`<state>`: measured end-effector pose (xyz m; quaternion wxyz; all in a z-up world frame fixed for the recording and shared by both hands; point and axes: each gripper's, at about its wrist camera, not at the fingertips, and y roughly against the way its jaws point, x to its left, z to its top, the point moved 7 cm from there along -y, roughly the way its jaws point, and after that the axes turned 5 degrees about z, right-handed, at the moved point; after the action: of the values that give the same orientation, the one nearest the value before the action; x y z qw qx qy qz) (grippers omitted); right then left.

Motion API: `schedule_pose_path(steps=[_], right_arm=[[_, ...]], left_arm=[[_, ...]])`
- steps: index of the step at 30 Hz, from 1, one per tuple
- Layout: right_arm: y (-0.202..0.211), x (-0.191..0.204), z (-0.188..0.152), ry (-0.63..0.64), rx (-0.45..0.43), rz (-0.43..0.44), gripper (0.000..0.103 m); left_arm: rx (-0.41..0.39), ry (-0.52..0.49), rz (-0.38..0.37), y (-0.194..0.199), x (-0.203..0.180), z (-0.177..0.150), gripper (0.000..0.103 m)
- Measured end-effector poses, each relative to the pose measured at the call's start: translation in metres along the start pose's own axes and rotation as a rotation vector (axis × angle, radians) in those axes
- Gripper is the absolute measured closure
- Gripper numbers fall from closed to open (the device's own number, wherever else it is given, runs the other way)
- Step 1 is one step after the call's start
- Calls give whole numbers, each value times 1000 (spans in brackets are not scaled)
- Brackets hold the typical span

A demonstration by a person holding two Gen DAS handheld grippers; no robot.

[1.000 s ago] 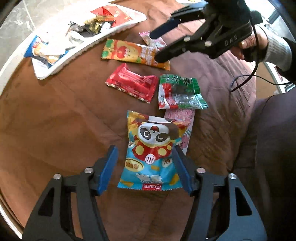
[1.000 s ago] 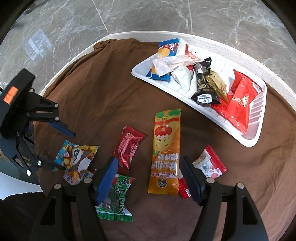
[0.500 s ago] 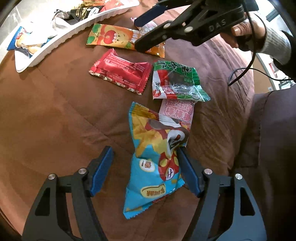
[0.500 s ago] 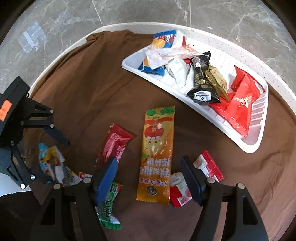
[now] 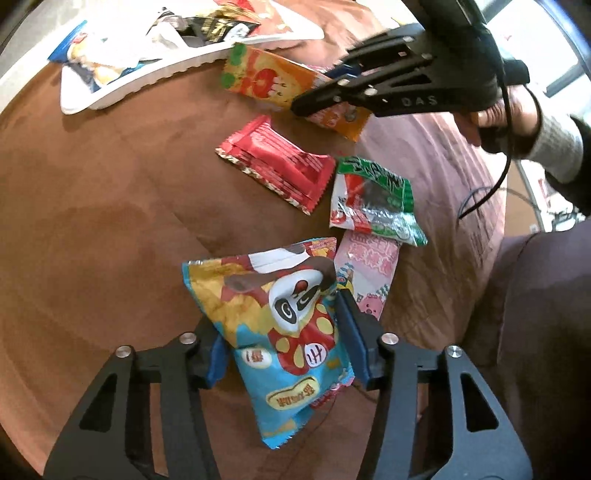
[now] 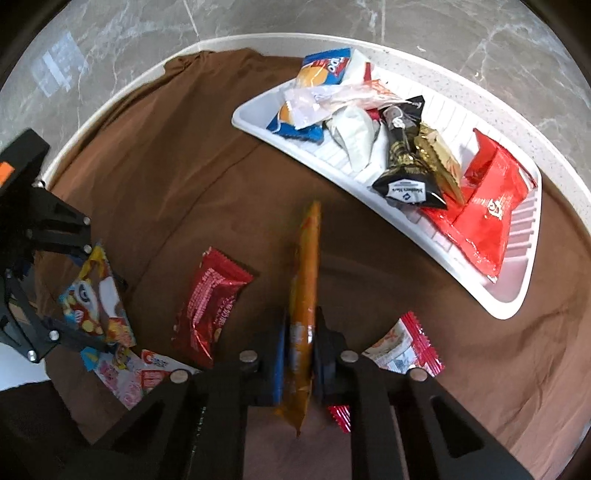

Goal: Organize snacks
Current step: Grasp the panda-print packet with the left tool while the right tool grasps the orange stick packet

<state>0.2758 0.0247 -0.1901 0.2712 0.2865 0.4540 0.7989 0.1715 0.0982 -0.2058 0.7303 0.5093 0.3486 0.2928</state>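
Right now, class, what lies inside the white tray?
The white tray holds a loose pile: a blue cracker packet, pale wrappers, a black packet, a gold one and a red bag. Whatever lies beneath them is covered.

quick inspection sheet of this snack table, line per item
surface: brown cloth over a round white-rimmed table
job's things: white tray holding several packets; panda bag; long orange packet; red packet, green packet and pink packet loose on the cloth
clutter: nothing seen
grippers: left gripper just closed on the panda bag; right gripper just closed on the orange packet, edge-on between the fingers
cables: black cable hanging by the person's hand
surroundings: grey marble floor
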Motion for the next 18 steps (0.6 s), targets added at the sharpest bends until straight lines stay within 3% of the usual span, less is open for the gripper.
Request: schedule_pose_path(steps=[12,18], right_arm=[[24,-20,-4,-109,-65,106,91],[22,-22,-13,-148,-53,134,90]], left_arm=[[-33,89,-40,6,17,-4,61],[-34,98,-43,8,17,-6,61]])
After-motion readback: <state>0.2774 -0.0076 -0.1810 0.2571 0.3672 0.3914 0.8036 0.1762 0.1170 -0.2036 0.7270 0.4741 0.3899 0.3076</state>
